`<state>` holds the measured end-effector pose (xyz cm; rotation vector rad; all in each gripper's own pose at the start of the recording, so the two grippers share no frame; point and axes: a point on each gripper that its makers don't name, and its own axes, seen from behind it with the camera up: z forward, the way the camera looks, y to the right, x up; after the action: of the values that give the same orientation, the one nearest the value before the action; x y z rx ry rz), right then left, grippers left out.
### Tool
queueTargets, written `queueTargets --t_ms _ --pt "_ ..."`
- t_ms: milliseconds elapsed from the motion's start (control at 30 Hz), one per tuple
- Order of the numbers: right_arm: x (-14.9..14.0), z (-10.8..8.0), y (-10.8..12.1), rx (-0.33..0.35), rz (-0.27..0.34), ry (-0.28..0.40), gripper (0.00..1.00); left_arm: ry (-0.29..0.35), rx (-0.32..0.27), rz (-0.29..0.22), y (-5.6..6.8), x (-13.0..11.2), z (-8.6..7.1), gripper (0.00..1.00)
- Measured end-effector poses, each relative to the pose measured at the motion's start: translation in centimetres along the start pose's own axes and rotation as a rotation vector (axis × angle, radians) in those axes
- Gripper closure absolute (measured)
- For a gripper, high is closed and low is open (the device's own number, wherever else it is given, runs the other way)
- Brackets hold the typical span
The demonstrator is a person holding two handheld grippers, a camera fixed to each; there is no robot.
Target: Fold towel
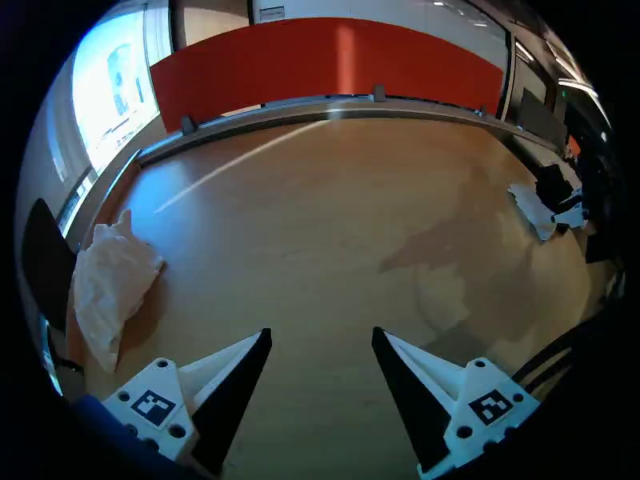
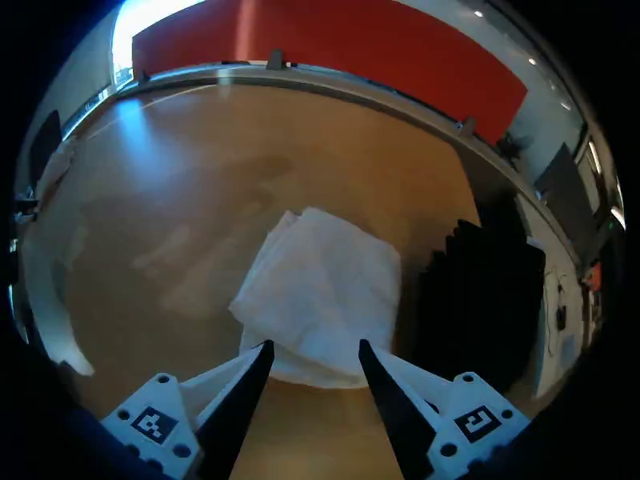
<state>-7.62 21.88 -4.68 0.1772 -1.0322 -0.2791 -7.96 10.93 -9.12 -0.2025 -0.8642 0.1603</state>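
A white towel (image 2: 320,298) lies folded into a rough square on the wooden table (image 2: 184,184), just beyond my right gripper (image 2: 316,346). That gripper is open, its dark fingertips hovering over the towel's near edge with nothing pressed between them. In the left gripper view my left gripper (image 1: 322,334) is open above bare wood (image 1: 336,224), holding nothing. A second white cloth (image 1: 108,280) lies crumpled near the table's left edge, well to the left of the left gripper. Far to the right another white cloth (image 1: 534,208) rests by dark objects.
A metal rail (image 1: 336,108) borders the table's far edge, with a red panel (image 1: 336,56) behind it. A black ribbed object (image 2: 480,296) stands just right of the folded towel. A dark chair back (image 1: 44,256) sits beyond the left edge.
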Motion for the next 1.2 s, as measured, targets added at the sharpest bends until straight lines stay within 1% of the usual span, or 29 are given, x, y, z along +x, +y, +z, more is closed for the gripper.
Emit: queueTargets --t_ms 367,467,600,867,1000,1200 --pt "1.5 1.5 -4.1 0.061 -0.019 0.023 0.19 0.0 0.009 -0.008 -0.5 -0.3 -0.3 0.07" --pt "1.8 1.9 -5.0 0.076 -0.021 0.027 0.21 -0.002 0.012 -0.011 -0.7 -0.6 -0.3 0.07" --pt "1.8 2.4 -5.7 0.087 -0.031 0.021 0.26 -0.003 0.016 -0.014 -0.9 -0.7 -0.4 0.07" --pt "1.7 3.0 -5.7 0.078 -0.035 0.017 0.41 -0.006 0.02 -0.018 -1.2 -1.0 -0.5 0.07" --pt "1.6 3.2 -5.8 0.078 -0.041 0.012 0.5 -0.007 0.02 -0.018 -1.2 -1.1 -0.5 0.07" --pt "1.4 3.5 -6.1 0.085 -0.043 0.005 0.58 -0.007 0.02 -0.019 -1.2 -1.2 -0.5 0.07"
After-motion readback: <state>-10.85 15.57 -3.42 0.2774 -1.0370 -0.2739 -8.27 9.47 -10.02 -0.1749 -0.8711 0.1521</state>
